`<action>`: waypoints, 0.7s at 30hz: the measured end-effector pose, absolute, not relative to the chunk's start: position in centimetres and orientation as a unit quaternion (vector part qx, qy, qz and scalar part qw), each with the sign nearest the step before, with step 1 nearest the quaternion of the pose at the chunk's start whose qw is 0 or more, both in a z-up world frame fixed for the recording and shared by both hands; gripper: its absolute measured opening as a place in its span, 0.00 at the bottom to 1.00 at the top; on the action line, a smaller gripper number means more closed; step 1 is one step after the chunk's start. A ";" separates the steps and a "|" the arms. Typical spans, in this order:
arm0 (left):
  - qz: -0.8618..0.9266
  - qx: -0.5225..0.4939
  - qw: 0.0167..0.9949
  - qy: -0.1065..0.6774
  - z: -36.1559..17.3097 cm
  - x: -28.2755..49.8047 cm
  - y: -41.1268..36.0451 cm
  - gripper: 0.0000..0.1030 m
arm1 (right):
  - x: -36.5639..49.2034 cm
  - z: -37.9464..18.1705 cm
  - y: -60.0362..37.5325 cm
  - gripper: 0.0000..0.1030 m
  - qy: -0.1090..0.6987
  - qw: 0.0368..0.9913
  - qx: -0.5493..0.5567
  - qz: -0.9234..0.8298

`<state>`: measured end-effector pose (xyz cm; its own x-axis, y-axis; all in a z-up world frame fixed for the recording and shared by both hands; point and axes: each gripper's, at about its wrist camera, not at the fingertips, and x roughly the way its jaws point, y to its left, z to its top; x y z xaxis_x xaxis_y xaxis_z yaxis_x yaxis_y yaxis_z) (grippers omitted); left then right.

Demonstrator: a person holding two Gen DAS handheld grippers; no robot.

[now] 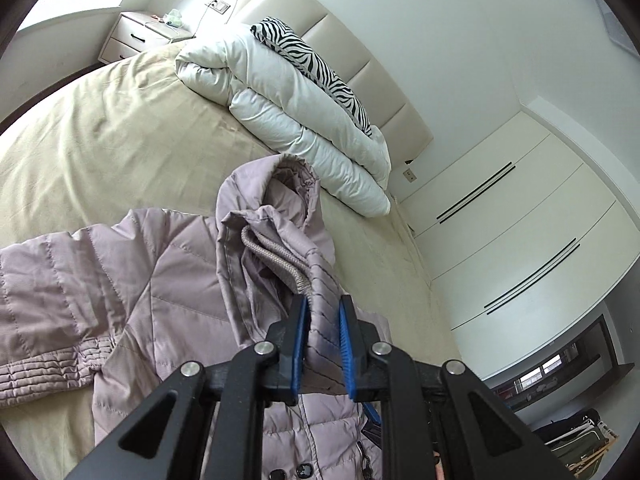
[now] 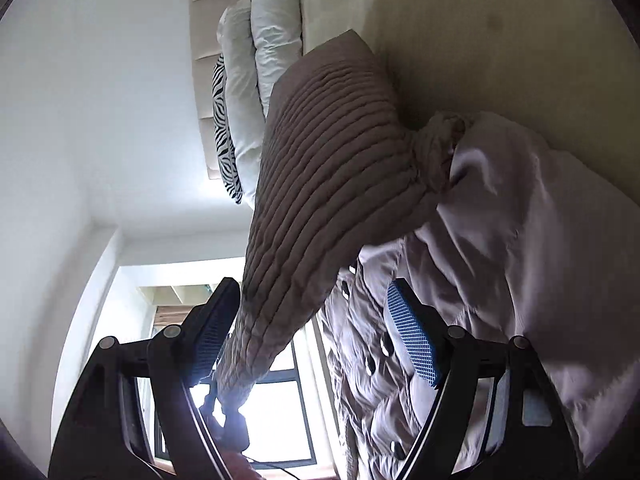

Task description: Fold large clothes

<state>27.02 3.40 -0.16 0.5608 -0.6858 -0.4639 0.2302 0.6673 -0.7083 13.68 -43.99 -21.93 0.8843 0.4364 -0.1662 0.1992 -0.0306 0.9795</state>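
A pale lilac quilted jacket (image 1: 160, 292) lies spread on the beige bed sheet (image 1: 120, 132), one sleeve out to the left. My left gripper (image 1: 323, 304) is shut on a fold of the jacket by its collar and hood (image 1: 272, 192), lifting it off the bed. In the right wrist view the jacket (image 2: 520, 240) hangs close to the camera, with a ribbed quilted panel (image 2: 332, 152) raised. My right gripper (image 2: 316, 292) stands wide open with that panel between its blue pads, which do not press on it.
A folded white duvet (image 1: 304, 116) with a zebra-print pillow (image 1: 316, 64) lies at the padded headboard (image 1: 360, 60). A bedside table (image 1: 140, 36) stands at the far left, white wardrobes (image 1: 520, 232) to the right. A bright window (image 2: 272, 420) shows behind my right gripper.
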 end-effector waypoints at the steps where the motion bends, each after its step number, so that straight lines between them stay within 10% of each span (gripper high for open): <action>1: -0.273 -0.303 0.831 0.377 -0.4 27.2 3.9 0.17 | 14.3 -22.3 -44.1 0.74 0.218 0.663 0.712 0.078; 21: -0.198 -0.314 0.822 0.432 -10.5 31.5 6.4 0.17 | 16.4 -21.9 -50.8 0.73 0.182 0.730 0.658 -0.021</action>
<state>31.49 6.37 -10.49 0.5484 -0.5975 -0.5851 0.0547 0.7238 -0.6878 16.40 -50.80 -21.94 0.9326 0.2090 -0.2942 0.2711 0.1324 0.9534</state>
